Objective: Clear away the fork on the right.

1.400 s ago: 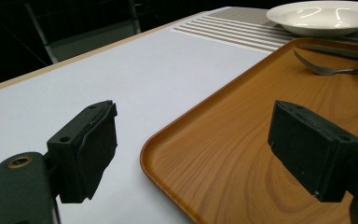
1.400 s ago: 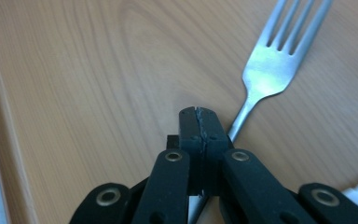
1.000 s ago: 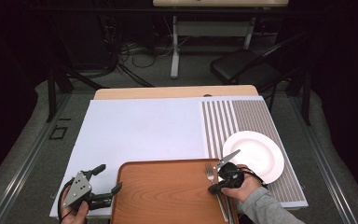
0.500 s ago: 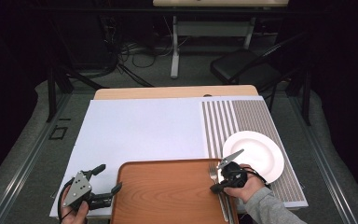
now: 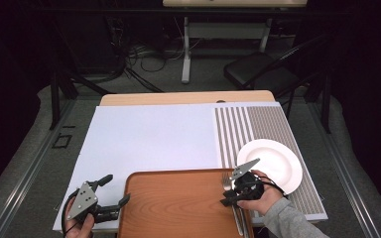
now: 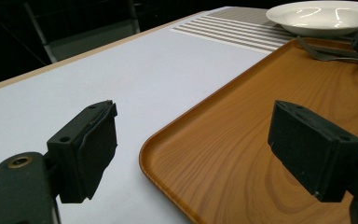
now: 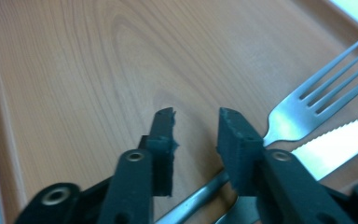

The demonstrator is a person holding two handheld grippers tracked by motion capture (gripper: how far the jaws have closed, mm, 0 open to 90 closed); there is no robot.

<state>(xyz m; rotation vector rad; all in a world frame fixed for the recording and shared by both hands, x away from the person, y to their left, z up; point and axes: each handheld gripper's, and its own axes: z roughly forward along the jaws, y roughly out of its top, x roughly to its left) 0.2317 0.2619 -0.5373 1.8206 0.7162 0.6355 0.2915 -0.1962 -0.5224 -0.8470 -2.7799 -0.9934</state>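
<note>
Over the brown wooden tray (image 5: 178, 206), the right hand-held gripper (image 7: 196, 135), jaws just parting and empty, should back off the steel fork (image 7: 307, 105) without nudging it; left hand-held gripper (image 6: 191, 140) gapes open.

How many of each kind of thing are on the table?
Trays: 1
Plates: 1
Forks: 1
Knives: 1
Striped mats: 1
Total: 5

left gripper (image 5: 113, 191) sits at 7 o'clock, jaws spread wide, right gripper (image 5: 226, 194) at 5 o'clock, jaws just been opening
</note>
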